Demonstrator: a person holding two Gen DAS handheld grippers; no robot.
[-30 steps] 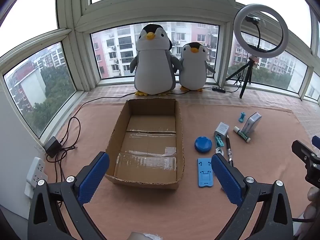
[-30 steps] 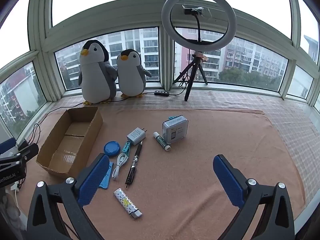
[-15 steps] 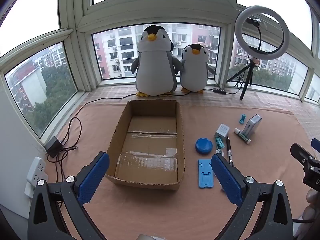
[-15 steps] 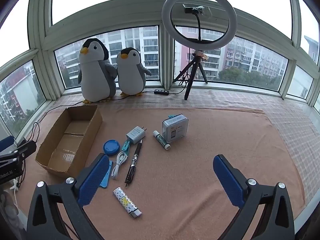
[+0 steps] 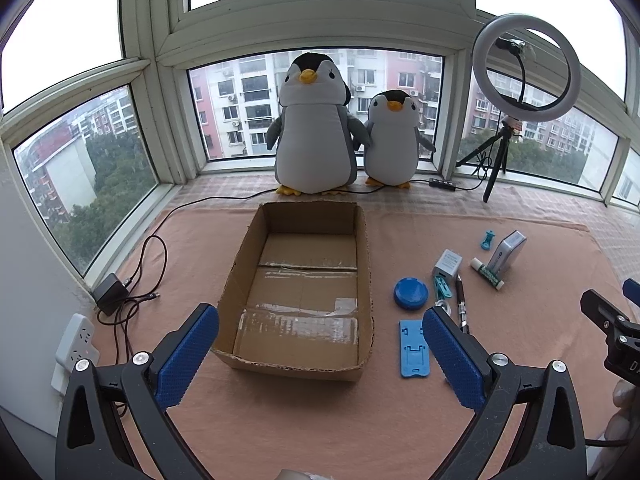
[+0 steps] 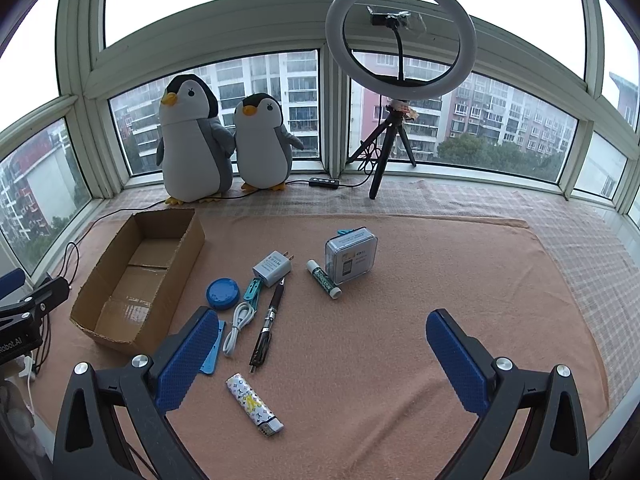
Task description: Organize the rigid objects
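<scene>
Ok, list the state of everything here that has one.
Box: open, empty.
Left hand-held gripper: open, empty.
Right hand-held gripper: open, empty.
Ring light: off.
Pen: lying flat, outside box.
Lighter: lying flat, outside box.

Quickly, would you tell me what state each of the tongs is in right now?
Left tongs: open, holding nothing.
Right tongs: open, holding nothing.

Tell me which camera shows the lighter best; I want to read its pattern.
The right wrist view. The lighter lies whole and close on the pink cloth, near the open right gripper, with its printed pattern plain to see. The left wrist view does not show it at all; there the gripper's own fingers cover part of that area.
</scene>
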